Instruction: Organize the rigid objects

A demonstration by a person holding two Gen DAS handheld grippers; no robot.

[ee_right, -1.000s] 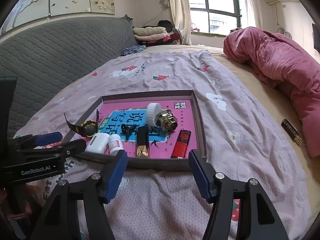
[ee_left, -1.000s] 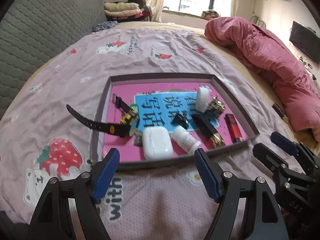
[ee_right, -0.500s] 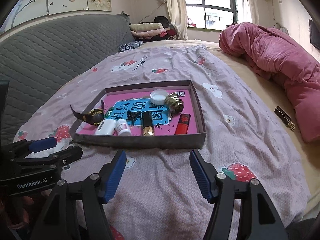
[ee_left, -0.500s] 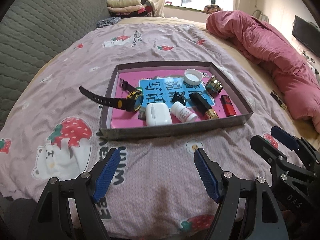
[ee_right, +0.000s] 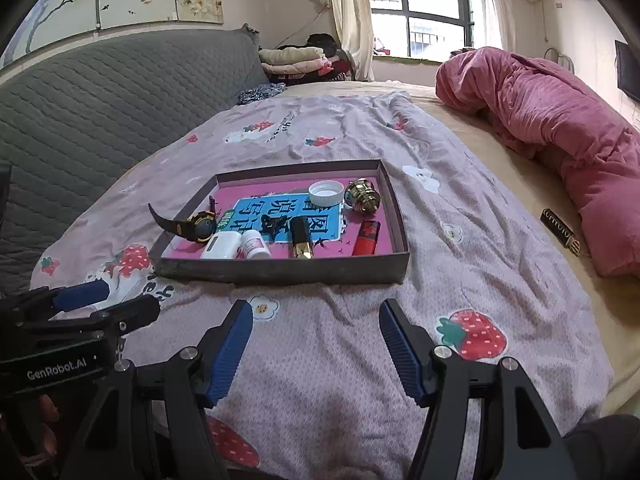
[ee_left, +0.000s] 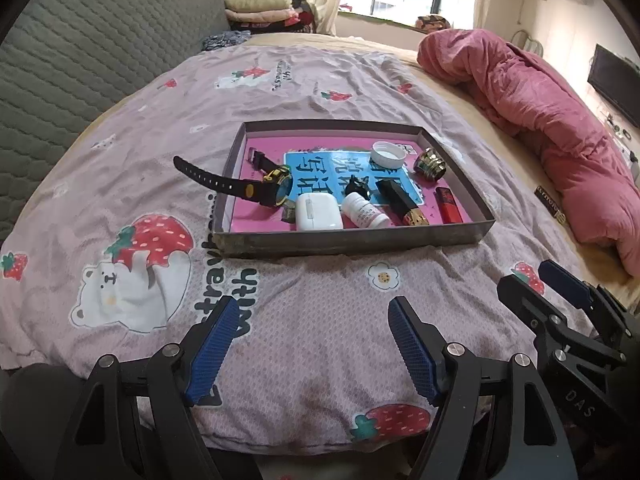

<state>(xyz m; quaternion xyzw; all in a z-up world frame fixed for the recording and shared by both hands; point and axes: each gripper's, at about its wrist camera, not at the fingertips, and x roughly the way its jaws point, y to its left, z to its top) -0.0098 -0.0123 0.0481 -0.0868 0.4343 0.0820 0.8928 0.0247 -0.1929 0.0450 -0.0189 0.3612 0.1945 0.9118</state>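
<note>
A shallow grey box tray (ee_left: 352, 238) (ee_right: 280, 270) with a pink floor sits on the bed. In it lie a black and gold watch (ee_left: 256, 190) (ee_right: 198, 226) with its strap over the left rim, a white earbud case (ee_left: 318, 212) (ee_right: 220, 245), a small white bottle (ee_left: 366, 216) (ee_right: 254, 245), a black and gold lipstick (ee_left: 402, 202) (ee_right: 302, 236), a red lighter (ee_left: 450, 210) (ee_right: 368, 237), a white cap (ee_left: 387, 155) (ee_right: 326, 193), a gold cap (ee_left: 430, 164) (ee_right: 362, 196) and a black clip (ee_left: 357, 185). My left gripper (ee_left: 312, 346) and right gripper (ee_right: 316, 350) are open and empty, held back from the tray's near wall.
The bed carries a lilac strawberry-print sheet (ee_left: 320, 320). A pink quilt (ee_left: 540, 120) is heaped at the right. A dark slim comb-like object (ee_right: 560, 232) lies on the bare mattress by it. A grey padded headboard (ee_right: 100, 92) stands at the left, folded clothes (ee_right: 296, 58) at the back.
Both grippers have drawn back from the tray toward the bed's near edge and risen a little. Both stayed open and empty. The objects in the tray have not moved.
</note>
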